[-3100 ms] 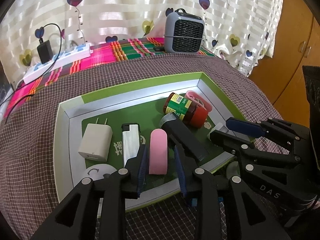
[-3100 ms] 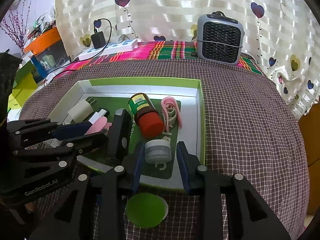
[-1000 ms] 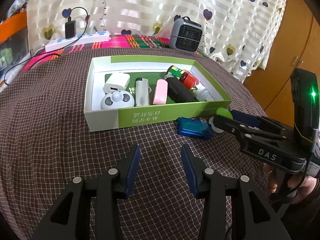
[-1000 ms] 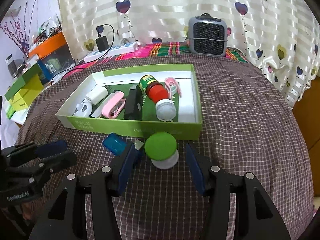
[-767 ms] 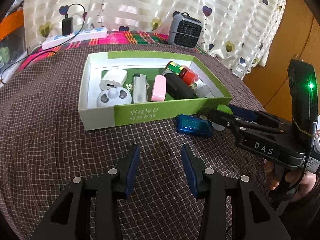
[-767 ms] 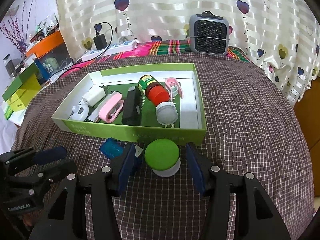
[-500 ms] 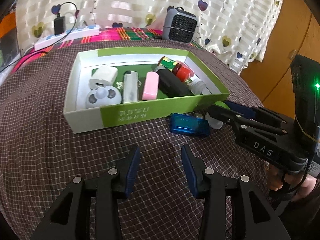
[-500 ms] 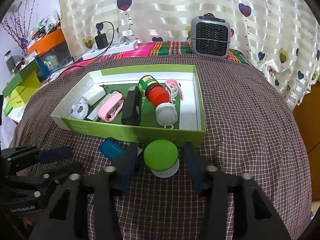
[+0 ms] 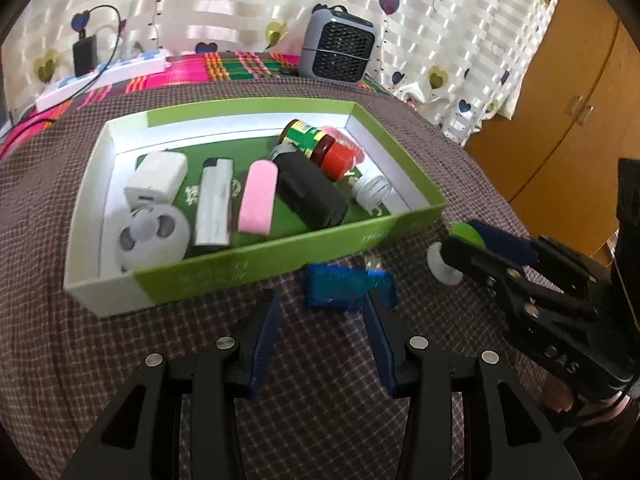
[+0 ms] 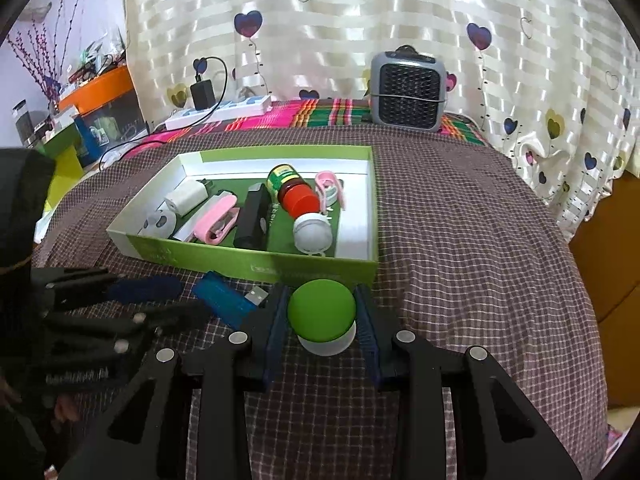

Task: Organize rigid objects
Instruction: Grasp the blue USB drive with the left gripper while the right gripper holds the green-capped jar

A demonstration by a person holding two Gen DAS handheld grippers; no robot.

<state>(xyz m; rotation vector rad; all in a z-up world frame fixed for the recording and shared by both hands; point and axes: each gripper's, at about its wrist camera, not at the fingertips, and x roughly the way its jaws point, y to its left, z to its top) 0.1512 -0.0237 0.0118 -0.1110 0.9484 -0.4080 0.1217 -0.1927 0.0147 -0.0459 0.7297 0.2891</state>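
A green box (image 9: 280, 258) on the checked cloth holds a white charger (image 9: 158, 178), a lighter, a pink case, a black block, a red-capped bottle (image 9: 320, 146) and a small white bottle. In front of it lies a blue USB device (image 9: 340, 286). My left gripper (image 9: 322, 308) is open, its tips reaching the device's near end without pressing it. My right gripper (image 10: 322, 314) is shut on a green-lidded white jar (image 10: 322, 310) standing on the cloth by the box's front wall (image 10: 280, 266). In the left wrist view the jar (image 9: 442, 266) shows between the right gripper's fingers.
A grey fan heater (image 10: 408, 96) and a white power strip (image 10: 220, 112) with a plugged adapter stand at the back by the curtain. A wooden cabinet (image 9: 560, 128) is on the right. Shelves with clutter (image 10: 80, 112) are to the left.
The right gripper's fingers closed in on the green-lidded jar. The left gripper moved forward towards the blue USB device and the box, still open.
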